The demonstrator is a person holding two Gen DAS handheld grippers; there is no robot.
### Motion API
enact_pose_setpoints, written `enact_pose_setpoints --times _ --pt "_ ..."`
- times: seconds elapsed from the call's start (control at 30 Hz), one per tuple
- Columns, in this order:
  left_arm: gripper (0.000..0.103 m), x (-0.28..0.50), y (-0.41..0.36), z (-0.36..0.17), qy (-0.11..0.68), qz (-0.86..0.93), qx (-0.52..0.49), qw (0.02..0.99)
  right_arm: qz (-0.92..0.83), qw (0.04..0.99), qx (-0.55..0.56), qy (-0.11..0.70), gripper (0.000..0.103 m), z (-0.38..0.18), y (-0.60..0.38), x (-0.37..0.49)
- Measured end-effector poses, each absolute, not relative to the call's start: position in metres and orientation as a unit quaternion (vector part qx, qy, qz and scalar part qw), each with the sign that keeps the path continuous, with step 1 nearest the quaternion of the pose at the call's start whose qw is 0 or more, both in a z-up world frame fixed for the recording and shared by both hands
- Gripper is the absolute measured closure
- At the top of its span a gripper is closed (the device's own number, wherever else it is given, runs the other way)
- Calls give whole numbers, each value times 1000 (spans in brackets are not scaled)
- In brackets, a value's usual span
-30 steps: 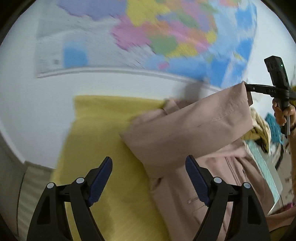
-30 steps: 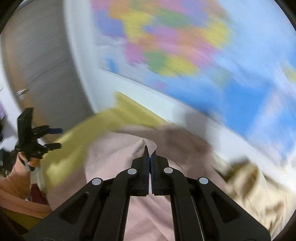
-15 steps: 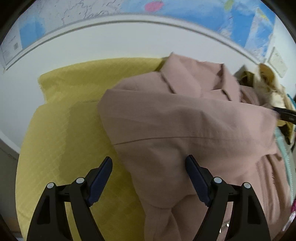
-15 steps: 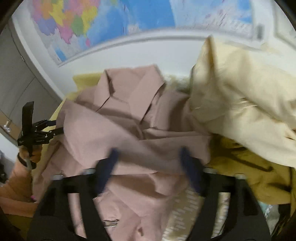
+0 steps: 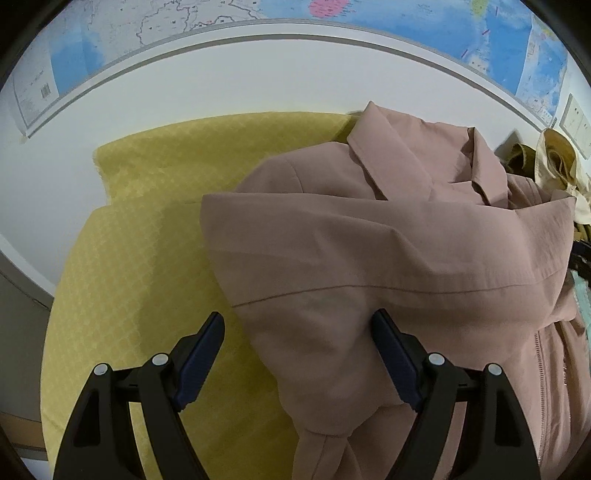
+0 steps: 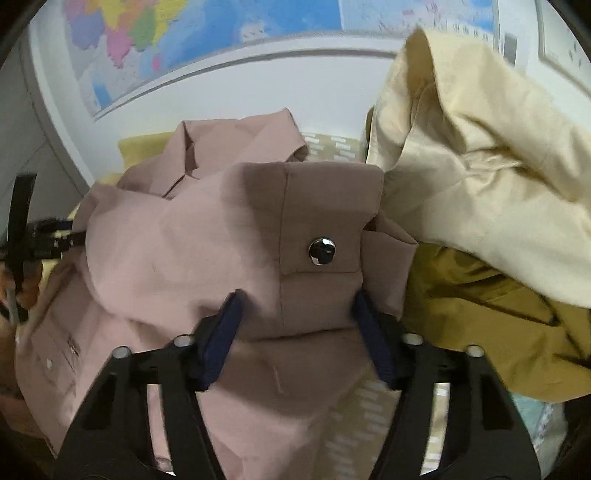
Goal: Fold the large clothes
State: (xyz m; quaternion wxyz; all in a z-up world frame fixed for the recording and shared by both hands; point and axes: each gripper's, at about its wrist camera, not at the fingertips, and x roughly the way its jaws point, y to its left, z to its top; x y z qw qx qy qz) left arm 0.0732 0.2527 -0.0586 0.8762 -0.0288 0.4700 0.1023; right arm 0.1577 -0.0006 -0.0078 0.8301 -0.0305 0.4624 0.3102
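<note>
Left gripper (image 5: 297, 343): jaws spread wide, nothing between the pads, hovering over the near edge of the dusty-pink jacket (image 5: 388, 258). Jacket lies on a yellow quilted cover (image 5: 147, 258), collar (image 5: 399, 162) toward the wall, one sleeve (image 5: 369, 236) folded across the body, zipper (image 5: 537, 387) visible at lower right of the left view. Right gripper (image 6: 295, 314): jaws also spread, holding nothing; the sleeve cuff (image 6: 325, 236) with a metal snap button (image 6: 322, 251) sits just ahead of the fingertips, cloth slack between them, can't tell if the pads touch it. Jacket's button placket is at lower left in the right view. Beside the jacket on the right: cream garment (image 6: 480, 155) heaped up, olive-mustard garment (image 6: 480, 325) under it, touching the pink sleeve edge. World map (image 5: 258, 14) on the white wall behind. The left gripper shows at the left edge of the right view, blurred.
</note>
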Motion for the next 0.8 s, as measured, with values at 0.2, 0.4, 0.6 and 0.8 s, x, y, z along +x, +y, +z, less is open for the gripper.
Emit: enact_pose_setpoints --times 0.2,0.4,0.6,0.8 --pt "23 71 258 -52 462 120 -26 878 326 806 22 494 92 11 -26 145" --pt "23 66 263 -55 469 124 -32 874 264 826 -31 498 48 26 -42 120" --pt "23 37 249 -40 457 63 -40 886 318 836 -43 444 49 41 -17 94" --pt "23 12 242 -48 468 60 -35 881 303 818 -70 484 52 -6 23 118"
